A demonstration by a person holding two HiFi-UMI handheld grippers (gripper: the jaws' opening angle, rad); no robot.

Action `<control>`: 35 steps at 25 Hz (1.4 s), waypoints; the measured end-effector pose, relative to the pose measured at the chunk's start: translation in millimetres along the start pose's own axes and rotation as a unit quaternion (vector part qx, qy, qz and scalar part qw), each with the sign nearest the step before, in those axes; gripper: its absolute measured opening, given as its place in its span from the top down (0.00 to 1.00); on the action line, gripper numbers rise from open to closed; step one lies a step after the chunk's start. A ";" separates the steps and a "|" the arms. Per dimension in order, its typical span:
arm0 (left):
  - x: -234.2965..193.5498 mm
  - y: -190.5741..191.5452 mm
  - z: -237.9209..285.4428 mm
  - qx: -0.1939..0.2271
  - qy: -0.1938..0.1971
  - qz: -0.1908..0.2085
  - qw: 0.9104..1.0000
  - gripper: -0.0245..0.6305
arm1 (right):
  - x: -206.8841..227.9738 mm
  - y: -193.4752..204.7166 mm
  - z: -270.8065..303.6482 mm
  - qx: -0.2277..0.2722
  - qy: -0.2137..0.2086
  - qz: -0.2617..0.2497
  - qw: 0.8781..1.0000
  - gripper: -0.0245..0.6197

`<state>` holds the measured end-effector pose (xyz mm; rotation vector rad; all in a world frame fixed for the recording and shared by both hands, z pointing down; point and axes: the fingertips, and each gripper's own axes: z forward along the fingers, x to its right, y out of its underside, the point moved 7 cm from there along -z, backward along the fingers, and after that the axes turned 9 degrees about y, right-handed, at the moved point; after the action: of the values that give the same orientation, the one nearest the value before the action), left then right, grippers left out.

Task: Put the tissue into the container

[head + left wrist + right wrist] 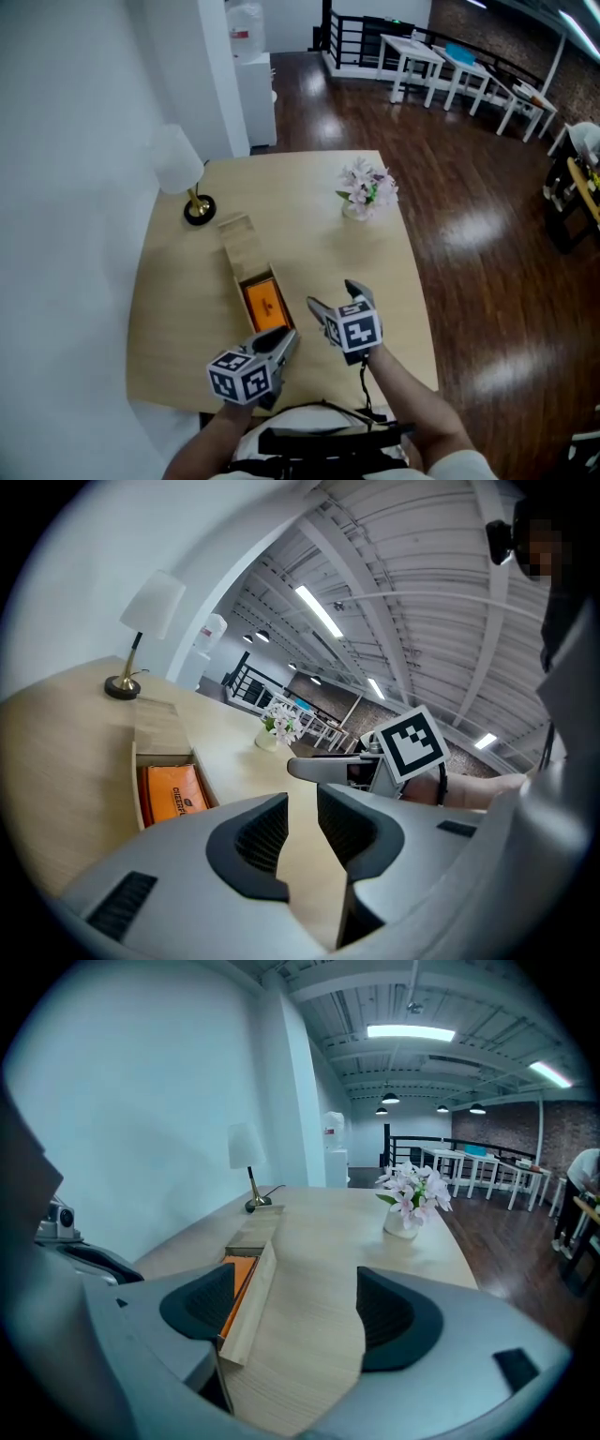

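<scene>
Tissue (264, 302): flat orange printed pack

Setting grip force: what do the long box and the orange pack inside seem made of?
Box: probably light wood, matte, faint grain-like streaks. Orange pack: likely soft plastic film, slight sheen, printed lettering; possibly coated paper.

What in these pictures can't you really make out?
Wooden box, near end: head view, behind the left gripper.
Orange pack: right gripper view, mostly behind box wall and fingers.
Lamp shade: head view, washed out against the wall.
Distant person: right gripper view, cut off by the edge.
</scene>
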<state>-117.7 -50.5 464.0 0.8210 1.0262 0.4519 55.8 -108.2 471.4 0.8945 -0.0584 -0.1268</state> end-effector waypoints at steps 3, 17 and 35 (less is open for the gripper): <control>7.7 1.6 7.6 -0.006 0.005 0.003 1.000 0.81 | 11.9 4.6 -6.8 0.002 0.005 0.012 1.000 0.31; 38.4 9.6 35.1 -0.037 0.028 0.020 0.999 0.81 | 71.3 29.3 -37.0 0.010 0.039 0.057 0.998 0.31; 59.4 17.9 21.6 -0.041 0.020 0.033 0.998 0.95 | 127.4 65.4 -95.9 0.021 0.072 0.130 0.989 0.70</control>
<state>-70.2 -7.4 449.9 0.7760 1.0135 0.5652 197.6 -10.7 462.3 0.9275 -0.0438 0.1832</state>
